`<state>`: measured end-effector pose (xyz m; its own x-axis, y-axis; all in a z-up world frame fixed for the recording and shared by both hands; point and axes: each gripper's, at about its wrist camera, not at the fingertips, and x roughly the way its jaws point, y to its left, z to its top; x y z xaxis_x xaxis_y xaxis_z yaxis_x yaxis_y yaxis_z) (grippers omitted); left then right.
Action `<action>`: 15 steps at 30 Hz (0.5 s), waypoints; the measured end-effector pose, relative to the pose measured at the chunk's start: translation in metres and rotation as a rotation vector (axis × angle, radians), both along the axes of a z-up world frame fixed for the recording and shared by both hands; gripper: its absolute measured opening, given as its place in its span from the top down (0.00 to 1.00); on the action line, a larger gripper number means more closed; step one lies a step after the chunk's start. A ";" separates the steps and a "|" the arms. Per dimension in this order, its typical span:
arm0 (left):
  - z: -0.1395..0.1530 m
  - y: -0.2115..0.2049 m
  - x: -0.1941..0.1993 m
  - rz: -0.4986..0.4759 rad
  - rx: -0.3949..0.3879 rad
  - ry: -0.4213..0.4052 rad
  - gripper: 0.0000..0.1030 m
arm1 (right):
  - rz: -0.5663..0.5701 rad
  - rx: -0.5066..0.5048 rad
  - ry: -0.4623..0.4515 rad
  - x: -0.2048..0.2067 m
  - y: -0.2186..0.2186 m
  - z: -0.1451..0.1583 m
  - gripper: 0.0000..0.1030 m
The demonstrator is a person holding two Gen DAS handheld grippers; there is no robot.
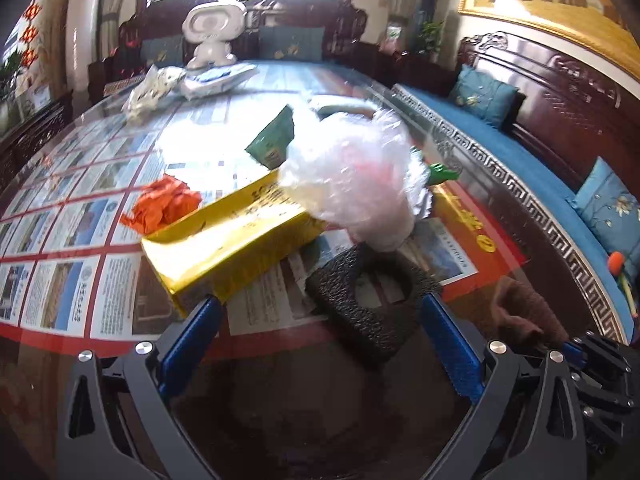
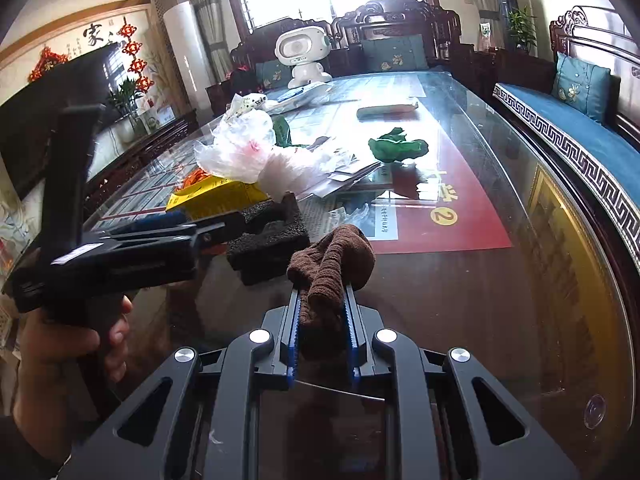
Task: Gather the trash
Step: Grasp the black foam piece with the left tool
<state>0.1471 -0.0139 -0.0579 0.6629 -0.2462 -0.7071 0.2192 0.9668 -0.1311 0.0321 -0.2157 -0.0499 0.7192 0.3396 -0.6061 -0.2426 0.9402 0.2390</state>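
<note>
My right gripper is shut on a brown cloth, which bulges out above the blue pads, just over the glass table. The same brown cloth shows at the right of the left wrist view. My left gripper is open, and a black foam block lies on the table between its fingertips, untouched. Ahead lie a yellow box, a clear plastic bag, crumpled orange paper and a green packet. A hand holds the left gripper beside the foam block.
Crumpled green wrapping and loose papers lie mid-table. A white robot toy and more bags stand at the far end. A blue-cushioned wooden bench runs along the table's right side.
</note>
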 end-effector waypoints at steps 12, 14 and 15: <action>-0.010 -0.005 0.031 0.104 0.051 0.126 0.04 | 0.033 0.040 -0.017 -0.003 -0.004 0.005 0.82; -0.009 -0.007 0.032 0.100 0.039 0.137 0.05 | 0.036 0.043 -0.020 -0.004 -0.005 0.005 0.82; -0.008 -0.008 0.032 0.090 0.031 0.141 0.08 | 0.037 0.045 -0.019 -0.004 -0.005 0.006 0.82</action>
<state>0.1795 -0.0221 -0.0656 0.5750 -0.1668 -0.8010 0.1128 0.9858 -0.1243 0.0278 -0.2209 -0.0444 0.7168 0.3930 -0.5760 -0.2823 0.9189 0.2757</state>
